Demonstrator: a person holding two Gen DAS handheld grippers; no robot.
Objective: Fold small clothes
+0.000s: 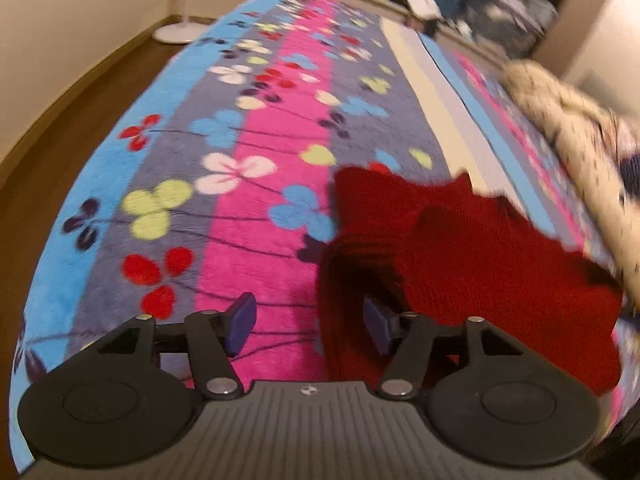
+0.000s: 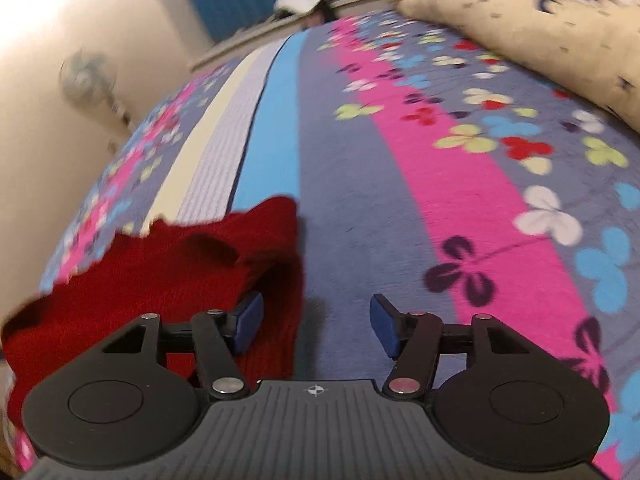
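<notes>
Floral blanket [image 1: 248, 208] blurred | red garment [image 1: 460, 256] edges cropped | both jaws wide

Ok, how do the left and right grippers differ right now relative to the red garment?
The left gripper has the red garment on its right side, with its right pad over the cloth. The right gripper has the red garment on its left, with its left pad over it. The left gripper's other pad sits over the pink stripe of the blanket, the right gripper's over a grey stripe. Both are open, gripping nothing.
</notes>
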